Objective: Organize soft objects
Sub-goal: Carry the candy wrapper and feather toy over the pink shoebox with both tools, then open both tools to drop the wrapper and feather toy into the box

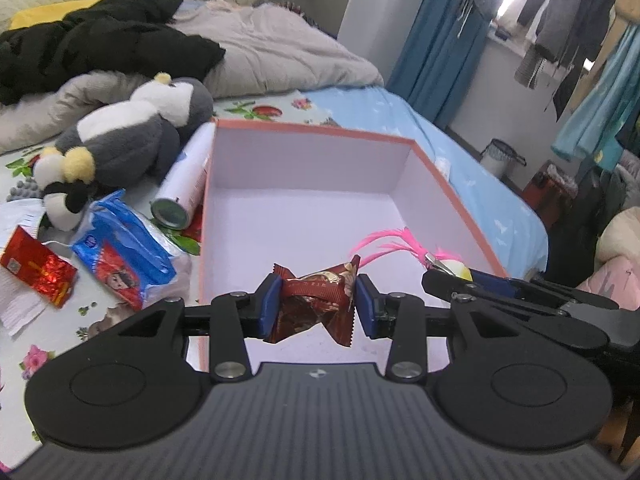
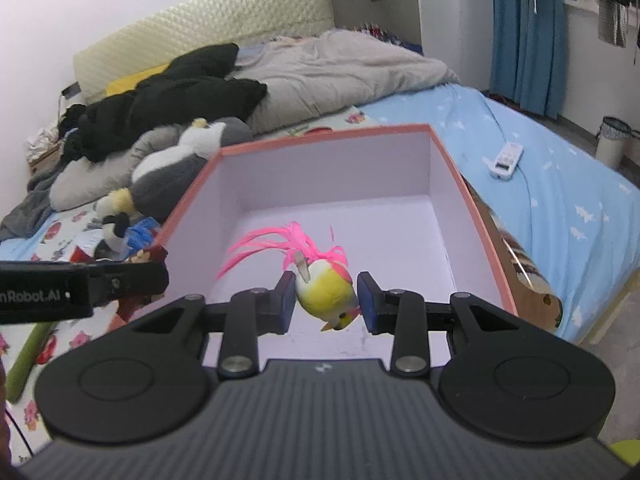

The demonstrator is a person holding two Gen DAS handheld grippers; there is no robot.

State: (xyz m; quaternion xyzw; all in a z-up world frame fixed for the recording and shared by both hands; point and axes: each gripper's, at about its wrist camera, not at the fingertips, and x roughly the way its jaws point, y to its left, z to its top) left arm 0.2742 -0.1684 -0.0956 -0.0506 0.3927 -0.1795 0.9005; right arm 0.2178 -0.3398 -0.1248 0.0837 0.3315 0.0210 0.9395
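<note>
My left gripper (image 1: 316,306) is shut on a dark red snack packet (image 1: 314,304) and holds it above the near part of an open pink box (image 1: 308,160) with a white inside. My right gripper (image 2: 325,300) is shut on a yellow toy bird (image 2: 326,294) with pink feathers, held over the same box (image 2: 320,176). The bird and the right gripper also show at the right of the left wrist view (image 1: 452,266). The box holds nothing on its floor.
Left of the box lie a grey and white plush penguin (image 1: 132,132), a white spray can (image 1: 188,180), a blue tissue pack (image 1: 128,248) and a red packet (image 1: 40,272). Black clothes (image 1: 100,44) and a grey duvet (image 1: 280,48) lie behind. A white remote (image 2: 504,160) lies right.
</note>
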